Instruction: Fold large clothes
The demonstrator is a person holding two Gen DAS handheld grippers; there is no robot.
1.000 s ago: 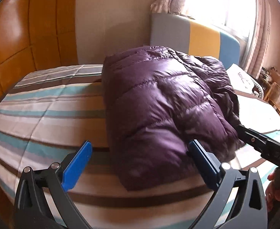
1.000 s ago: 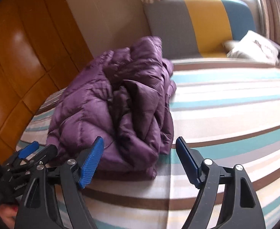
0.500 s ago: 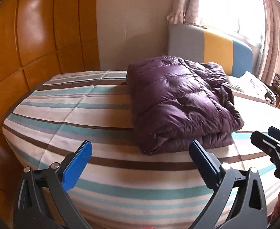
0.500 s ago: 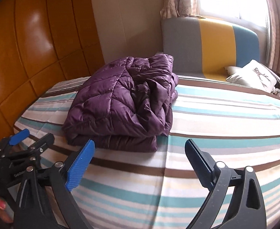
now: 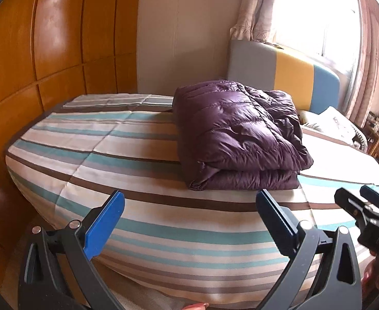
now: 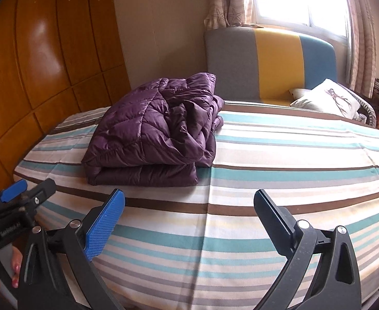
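Your purple down jacket [image 5: 237, 134] lies folded into a thick two-layer bundle on the striped bedspread [image 5: 127, 160], toward the wardrobe side, well apart from both tools. I judge the risk is spring-back: the puffy filling may push the top layer up, and the loose, rumpled edge on its pillow [image 6: 326, 98] side could slide open, since nothing pins it. Its long axis seems to run from the bed's foot toward the headboard [image 6: 269, 62], folded end facing you. Your left gripper [image 5: 189, 222] and right gripper [image 6: 189, 219] hang spread wide, holding nothing.
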